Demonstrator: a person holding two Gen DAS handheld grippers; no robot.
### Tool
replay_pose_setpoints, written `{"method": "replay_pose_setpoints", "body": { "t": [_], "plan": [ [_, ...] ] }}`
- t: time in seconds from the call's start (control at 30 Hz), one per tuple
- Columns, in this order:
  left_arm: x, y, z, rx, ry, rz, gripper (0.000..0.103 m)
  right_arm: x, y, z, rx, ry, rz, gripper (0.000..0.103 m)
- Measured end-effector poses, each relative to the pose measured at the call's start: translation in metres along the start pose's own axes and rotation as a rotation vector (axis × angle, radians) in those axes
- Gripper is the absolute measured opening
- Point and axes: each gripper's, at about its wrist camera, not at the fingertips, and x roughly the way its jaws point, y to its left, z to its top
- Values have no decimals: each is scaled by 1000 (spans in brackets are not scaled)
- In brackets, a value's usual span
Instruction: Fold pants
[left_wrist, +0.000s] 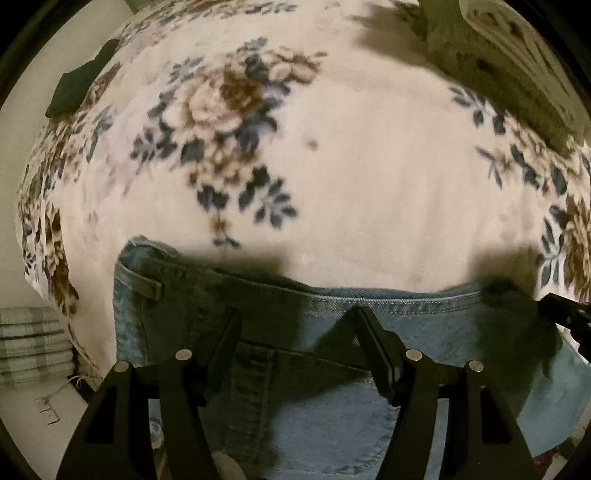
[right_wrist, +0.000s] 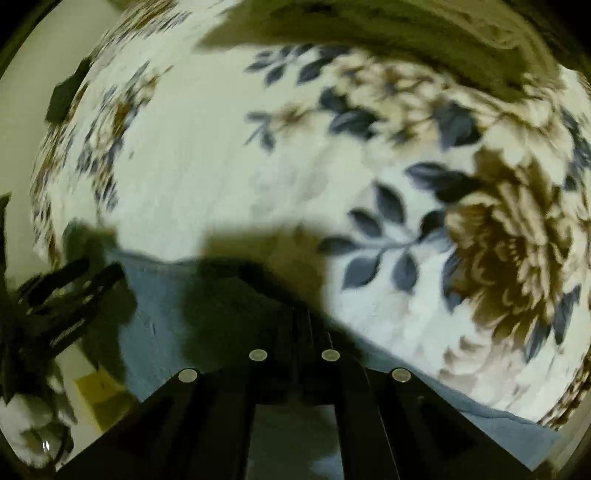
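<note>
Light blue denim pants lie at the near edge of a floral blanket, waistband and a belt loop toward the left. My left gripper is open, its fingers spread just above the waistband area. My right gripper has its fingers close together over the dark shadowed edge of the denim; I cannot see whether cloth lies between them. The right gripper shows at the right edge of the left wrist view. The left gripper shows at the left of the right wrist view.
The blanket covers a bed and carries brown flowers with blue leaves. A dark object sits at its far left edge. Striped folded cloth lies low left. A rumpled olive cover lies at the far right.
</note>
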Motion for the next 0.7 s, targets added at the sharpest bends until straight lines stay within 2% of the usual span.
{"method": "replay_pose_setpoints", "body": {
  "t": [0.1,0.13,0.17,0.2,0.27,0.3,0.37,0.4,0.43,0.57,0.7],
  "plan": [
    [5,4,4,-6,-3,8,62,7,-17,14,52,-3,-22,1],
    [8,8,5,-12,-1,9,62,13,-18,17,54,0,-40,0],
    [11,10,4,-16,-1,16,62,17,-21,20,61,-23,-108,0],
    [12,11,4,-19,1,8,62,21,-29,21,108,-14,-108,0],
    [9,12,3,-21,7,1,62,23,-44,21,227,26,-13,1],
    [5,14,2,-24,5,-3,62,15,-45,19,249,15,32,2],
    [-2,22,0,-33,-1,-19,62,-3,-44,15,238,-14,86,22],
    [-5,28,1,-38,-4,-28,62,-13,-43,13,229,-31,115,45],
    [-7,31,1,-42,-8,-30,62,-18,-42,12,218,-33,137,51],
    [-8,34,1,-43,-17,-27,62,-12,-24,24,135,19,181,51],
    [1,22,5,-32,-1,-21,62,32,-1,39,59,212,170,51]
  ]
}}
